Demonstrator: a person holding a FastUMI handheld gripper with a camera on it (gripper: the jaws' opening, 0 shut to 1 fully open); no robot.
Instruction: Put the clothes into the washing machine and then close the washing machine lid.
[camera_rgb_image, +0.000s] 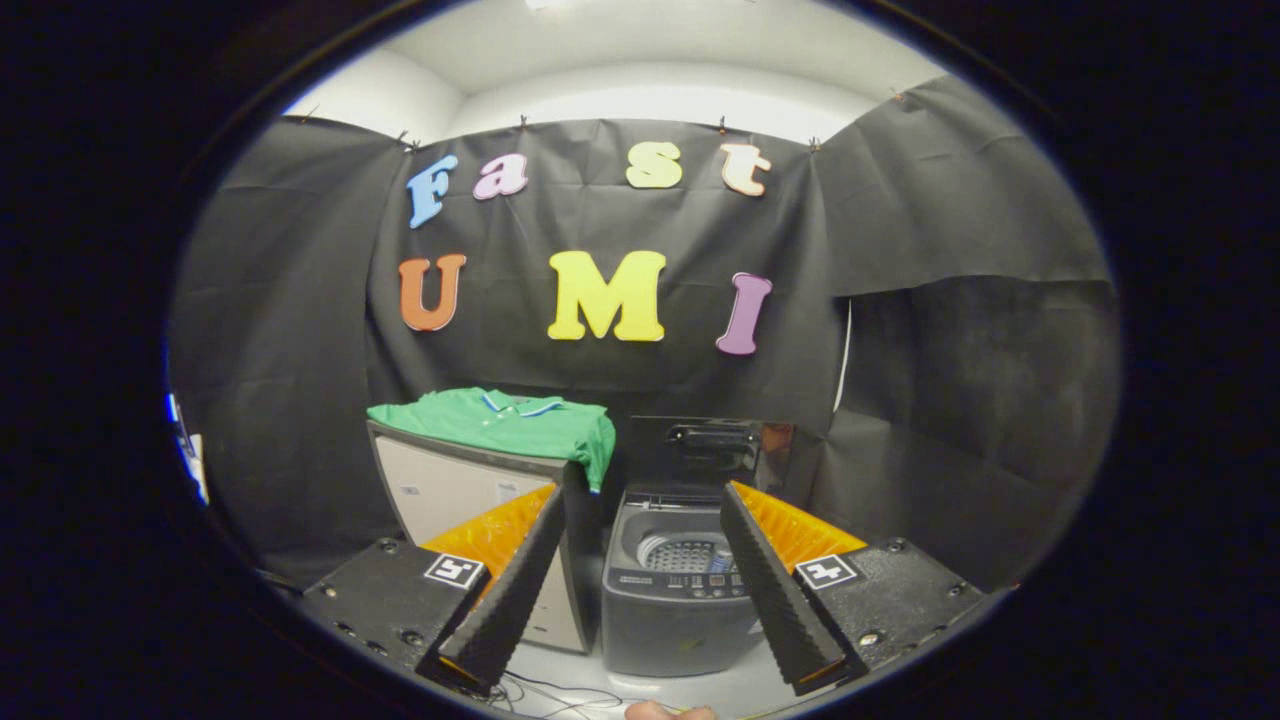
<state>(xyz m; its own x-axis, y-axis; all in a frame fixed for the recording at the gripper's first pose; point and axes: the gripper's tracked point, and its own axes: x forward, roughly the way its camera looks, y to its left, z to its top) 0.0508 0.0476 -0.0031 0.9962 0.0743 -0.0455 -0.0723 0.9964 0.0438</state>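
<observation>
A green polo shirt lies folded on top of a pale cabinet, one sleeve hanging over its right edge. To the right of the cabinet stands a small grey top-loading washing machine with its dark lid raised upright, so the perforated drum shows. My gripper is open, its fingers spread wide and empty. The washer stands beyond and between them, and the shirt lies beyond the left finger.
Black cloth walls close the booth at the back and on both sides. The cabinet and the washer stand on a light floor, where thin cables trail near the fingers. A fingertip of a hand pokes in below the gripper.
</observation>
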